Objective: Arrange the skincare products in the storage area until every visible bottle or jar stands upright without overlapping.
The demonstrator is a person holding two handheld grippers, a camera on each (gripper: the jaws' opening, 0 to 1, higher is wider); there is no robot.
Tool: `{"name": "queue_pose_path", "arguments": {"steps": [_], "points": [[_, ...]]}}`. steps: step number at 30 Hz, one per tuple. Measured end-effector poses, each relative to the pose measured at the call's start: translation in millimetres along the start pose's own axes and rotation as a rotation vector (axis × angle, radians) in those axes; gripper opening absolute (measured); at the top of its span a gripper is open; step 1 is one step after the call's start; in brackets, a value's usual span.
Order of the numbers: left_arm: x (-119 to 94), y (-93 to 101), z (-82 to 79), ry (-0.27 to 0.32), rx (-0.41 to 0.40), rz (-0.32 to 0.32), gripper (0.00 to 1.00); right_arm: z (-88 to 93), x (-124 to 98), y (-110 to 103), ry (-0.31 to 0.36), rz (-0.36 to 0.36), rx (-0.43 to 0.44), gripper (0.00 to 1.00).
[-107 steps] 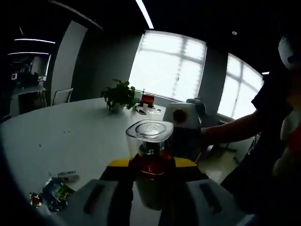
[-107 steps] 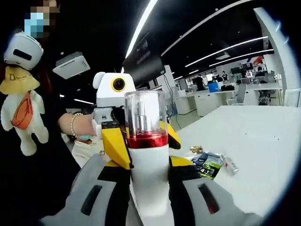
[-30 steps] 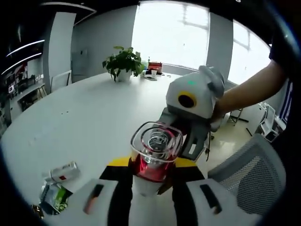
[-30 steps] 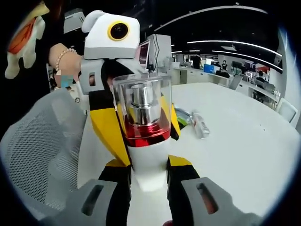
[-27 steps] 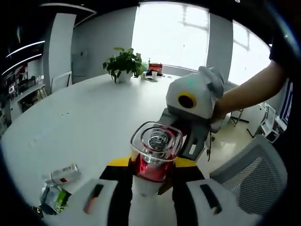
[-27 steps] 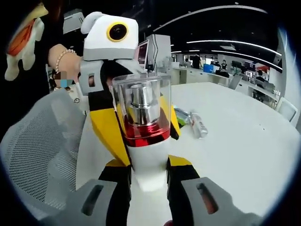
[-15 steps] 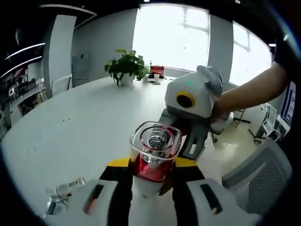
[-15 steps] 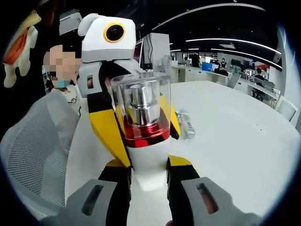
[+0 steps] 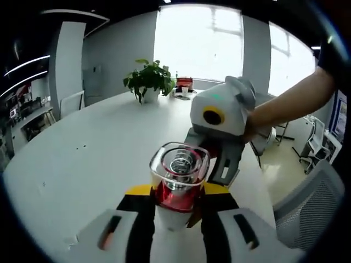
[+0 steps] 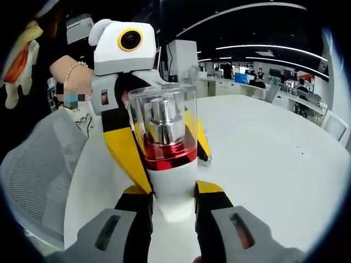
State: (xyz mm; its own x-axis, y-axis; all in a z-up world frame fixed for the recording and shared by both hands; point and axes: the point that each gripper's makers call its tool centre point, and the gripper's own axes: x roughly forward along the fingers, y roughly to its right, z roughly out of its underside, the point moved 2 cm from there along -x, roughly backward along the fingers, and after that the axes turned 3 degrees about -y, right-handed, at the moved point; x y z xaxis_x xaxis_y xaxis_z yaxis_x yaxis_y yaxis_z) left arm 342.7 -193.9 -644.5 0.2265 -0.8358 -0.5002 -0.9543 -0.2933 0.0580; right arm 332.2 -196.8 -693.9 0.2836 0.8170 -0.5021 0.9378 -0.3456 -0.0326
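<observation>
Both grippers are clamped on the same bottle [image 9: 176,189], one from each side, and it stands upright between them, held up over the table [image 9: 93,159]. It is a white, smooth-bodied bottle [image 10: 168,170] with a glossy red metallic collar and a clear, thick-walled plastic cap of rounded-square shape; inside the cap sits a shiny silver pump head.

In the left gripper view, the left gripper [image 9: 176,222] has its black-and-yellow fingers [image 9: 136,211] pinching the white body just below the red collar. Beyond the bottle, on its far side, the right gripper [image 9: 216,150] comes in, its white casing rounded and matte, with a person's bare forearm [image 9: 285,107] behind it.

In the right gripper view, the right gripper [image 10: 173,211] has its fingers [image 10: 211,205] pressed against the bottle's lower body, and the left gripper [image 10: 159,156] faces it from the far side, its yellow fingers flanking the cap and collar. A hand [image 10: 71,76] wearing a bead bracelet holds it.

The table is broad, white and smooth, curved at its edge. Well beyond the fingers stands a leafy green plant [image 9: 149,79] in a white pot. A grey mesh chair back [image 10: 38,164] sits to the left of the fingers in the right gripper view.
</observation>
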Motion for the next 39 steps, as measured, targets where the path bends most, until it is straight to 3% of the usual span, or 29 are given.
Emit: {"name": "queue_pose_path", "arguments": {"steps": [10,16,21,27,39], "points": [[4.8,-6.3,-1.8,0.001,0.021,0.0,0.27,-0.6,0.7,11.7,0.001,0.014,0.023,0.29],[3.9,-4.0,-6.9,0.023,0.016,-0.002,0.3,-1.3,-0.4,10.8,-0.02,0.061,0.092,0.3],[0.4,-1.6,-1.8,-0.003,0.017,-0.012,0.33,-5.7,-3.1,8.4,-0.014,0.08,0.126,0.39],[-12.3,-0.4,1.6,-0.005,0.006,-0.029,0.38,-3.6,-4.2,2.6,-0.043,0.102,0.136,0.46],[-46.7,8.7,14.4,-0.021,-0.045,-0.079,0.5,-2.8,-10.8,-9.4,-0.03,0.178,0.211,0.61]]}}
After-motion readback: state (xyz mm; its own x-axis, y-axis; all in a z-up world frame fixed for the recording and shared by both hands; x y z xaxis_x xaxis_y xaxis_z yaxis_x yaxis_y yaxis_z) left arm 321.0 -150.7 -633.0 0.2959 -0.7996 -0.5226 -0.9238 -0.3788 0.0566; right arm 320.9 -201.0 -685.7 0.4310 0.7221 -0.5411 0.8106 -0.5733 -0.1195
